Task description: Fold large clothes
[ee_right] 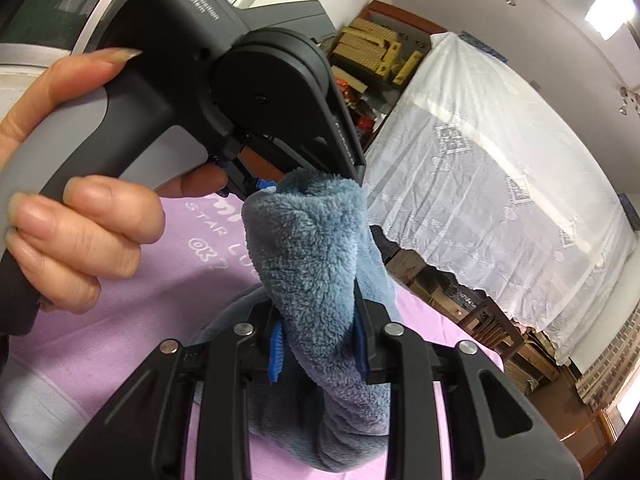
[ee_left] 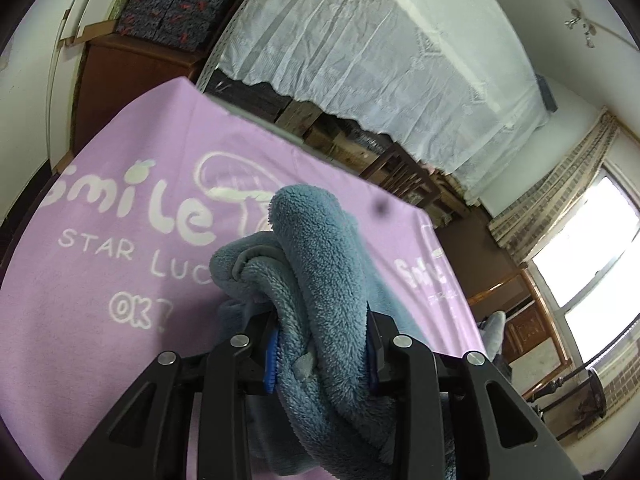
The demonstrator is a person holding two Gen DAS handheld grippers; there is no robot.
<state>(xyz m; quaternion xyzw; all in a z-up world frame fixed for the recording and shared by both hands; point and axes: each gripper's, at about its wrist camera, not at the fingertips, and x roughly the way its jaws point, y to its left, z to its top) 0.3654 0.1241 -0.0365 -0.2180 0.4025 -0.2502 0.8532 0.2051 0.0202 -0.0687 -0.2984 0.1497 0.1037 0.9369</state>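
A fluffy blue fleece garment (ee_left: 320, 280) is bunched between the blue pads of my left gripper (ee_left: 322, 354), which is shut on it and holds it above a lilac cloth (ee_left: 100, 280) printed "Smile STAR LUCK OK". My right gripper (ee_right: 318, 346) is shut on another thick fold of the same blue garment (ee_right: 312, 248). In the right wrist view the left gripper (ee_right: 272, 184), held by a bare hand (ee_right: 80, 224), sits just beyond and left of my right one, gripping the garment's top edge. The rest of the garment hangs below, hidden.
The lilac cloth (ee_right: 100, 340) covers the work surface under both grippers. Behind it stands furniture draped in white lace (ee_left: 380, 60), also in the right wrist view (ee_right: 500, 180). Wooden crates (ee_left: 360, 152) sit beneath. Patterned boxes (ee_left: 180, 0) and a bright window (ee_left: 592, 248) lie beyond.
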